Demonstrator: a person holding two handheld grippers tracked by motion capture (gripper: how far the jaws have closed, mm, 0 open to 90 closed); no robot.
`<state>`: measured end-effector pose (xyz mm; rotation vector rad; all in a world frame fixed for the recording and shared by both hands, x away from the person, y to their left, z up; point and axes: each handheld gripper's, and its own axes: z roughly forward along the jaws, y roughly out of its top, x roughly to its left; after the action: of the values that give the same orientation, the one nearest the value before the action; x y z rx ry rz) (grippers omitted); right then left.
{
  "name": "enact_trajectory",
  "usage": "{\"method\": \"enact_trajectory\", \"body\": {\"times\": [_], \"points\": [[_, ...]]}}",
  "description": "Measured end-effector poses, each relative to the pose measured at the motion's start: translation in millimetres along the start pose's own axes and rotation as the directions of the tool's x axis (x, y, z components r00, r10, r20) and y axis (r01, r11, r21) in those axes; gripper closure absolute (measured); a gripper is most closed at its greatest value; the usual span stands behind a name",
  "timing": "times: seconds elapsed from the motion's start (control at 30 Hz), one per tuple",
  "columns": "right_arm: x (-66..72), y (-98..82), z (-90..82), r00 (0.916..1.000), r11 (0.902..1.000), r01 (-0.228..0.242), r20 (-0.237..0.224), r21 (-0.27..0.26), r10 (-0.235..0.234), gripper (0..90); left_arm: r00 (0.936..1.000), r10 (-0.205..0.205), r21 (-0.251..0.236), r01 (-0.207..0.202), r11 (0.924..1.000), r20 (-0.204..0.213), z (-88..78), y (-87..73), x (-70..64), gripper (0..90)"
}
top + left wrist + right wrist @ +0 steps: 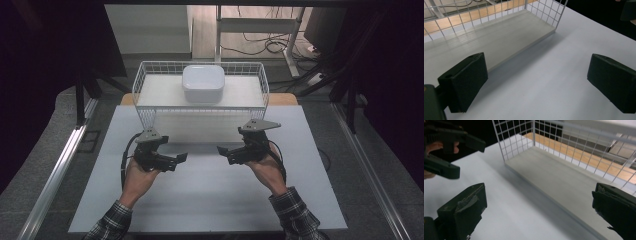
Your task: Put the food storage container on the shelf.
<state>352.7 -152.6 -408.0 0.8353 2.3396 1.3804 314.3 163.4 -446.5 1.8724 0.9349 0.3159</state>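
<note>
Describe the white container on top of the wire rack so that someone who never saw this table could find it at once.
At the far edge of the white table stands a white wire rack with a flat shelf on top. On that shelf, about midway along it, sits the white container, closed with a lid. It is square with rounded corners, solid and glossy, while everything around it is thin wire mesh.

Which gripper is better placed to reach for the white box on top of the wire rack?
Neither clearly. The white box sits at the middle of the wire rack. The left gripper and right gripper are both open and empty, about equally far. The right looks slightly nearer.
</note>
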Motion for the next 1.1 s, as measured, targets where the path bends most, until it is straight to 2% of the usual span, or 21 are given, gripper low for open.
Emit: {"method": "enact_trajectory", "body": {"times": [0.23, 0.3, 0.4, 0.73, 0.77, 0.87, 1.0, 1.1], "points": [[-2.5, -15.5, -8.5, 0.9997, 1.0, -0.005, 0.025, -0.003, 0.005, 0.0, 0.9999, 0.006, 0.022, -0.006, 0.9997, 0.011, 3.4, -12.1, -4.0, 2.7], [-1.4, -19.5, -13.8, 0.9993, 1.0, 0.003, 0.037, -0.005, -0.003, 0.0, 0.9989, -0.007, 0.035, 0.005, 0.9994, 0.047, 4.5, -19.3, -4.4, 1.7], [0.5, -24.5, -18.8, 0.9994, 0.9999, 0.007, 0.034, -0.01, -0.006, 0.0, 0.9982, -0.01, 0.037, 0.008, 0.9993, 0.059, 3.9, -26.2, -4.8, 1.1], [1.6, -45.1, -23.7, 0.9994, 0.9998, -0.006, 0.035, 0.017, 0.006, 0.0, 0.9999, -0.01, 0.055, 0.009, 0.9985, 0.007, -5.0, -51.2, -7.9, 0.2], [2.2, -47.4, -24.4, 0.9994, 0.9998, -0.008, 0.034, 0.019, 0.007, 0.0, 0.9999, -0.005, 0.057, 0.006, 0.9983, -0.011, -7.3, -57.0, -8.6, 0.1], [3.6, -52.8, -26.1, 0.9993, 0.9997, -0.006, 0.037, 0.023, 0.006, 0.0, 0.9997, -0.006, 0.055, 0.008, 0.9985, -0.023, -9.2, -62.2, -8.8, 0.1], [4.7, -65.4, -28.9, 0.9991, 0.9993, -0.012, 0.042, 0.036, 0.01, 0.0, 0.9998, -0.015, 0.055, 0.015, 0.9984, -0.016, -11.3, -70.5, -8.3, 0.1], [5.3, -78.8, -30.4, 0.9986, 0.9991, -0.024, 0.048, 0.035, 0.022, 0.0, 0.9995, 0.0, 0.068, 0.002, 0.9976, -0.031, -11.4, -78.7, -10.3, 0.1]]}}
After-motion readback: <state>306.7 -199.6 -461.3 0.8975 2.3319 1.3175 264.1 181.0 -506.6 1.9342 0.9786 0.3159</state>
